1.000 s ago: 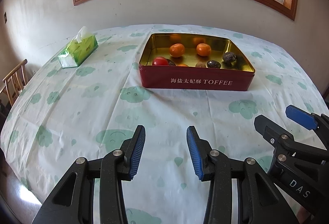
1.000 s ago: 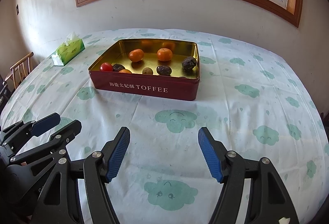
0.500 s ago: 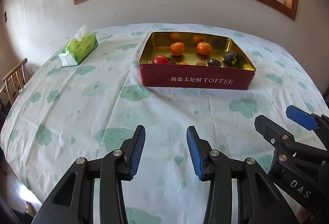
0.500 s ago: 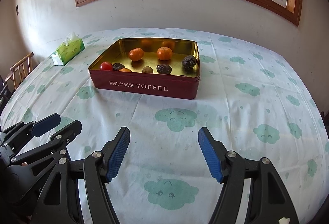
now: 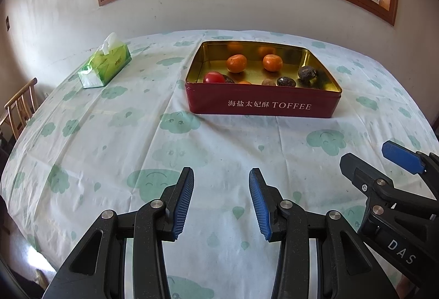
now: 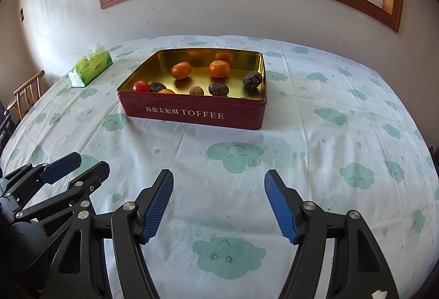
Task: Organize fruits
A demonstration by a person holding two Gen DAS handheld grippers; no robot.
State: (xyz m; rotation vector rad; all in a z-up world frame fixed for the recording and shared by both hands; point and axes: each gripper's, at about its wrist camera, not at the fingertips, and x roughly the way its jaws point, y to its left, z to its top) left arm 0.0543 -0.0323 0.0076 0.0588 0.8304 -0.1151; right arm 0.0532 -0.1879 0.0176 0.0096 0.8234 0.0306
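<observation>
A red toffee tin point(image 5: 263, 105) point(image 6: 192, 113) with a gold inside stands on the far half of the table. In it lie two oranges point(image 5: 236, 63) point(image 6: 181, 70), a red tomato point(image 5: 214, 77) point(image 6: 141, 86) and several dark wrinkled fruits point(image 5: 307, 73) point(image 6: 252, 80). My left gripper point(image 5: 221, 198) hovers open and empty over the cloth, well short of the tin. My right gripper point(image 6: 219, 201) is open wider, also empty, beside it. Each gripper shows at the edge of the other's view: the right gripper point(image 5: 384, 161), the left gripper point(image 6: 79, 165).
A green tissue box point(image 5: 105, 65) point(image 6: 90, 69) sits at the back left of the table. The table wears a white cloth with green clouds point(image 6: 236, 156). A wooden chair point(image 5: 20, 104) stands off the left edge. A wall with a window lies behind.
</observation>
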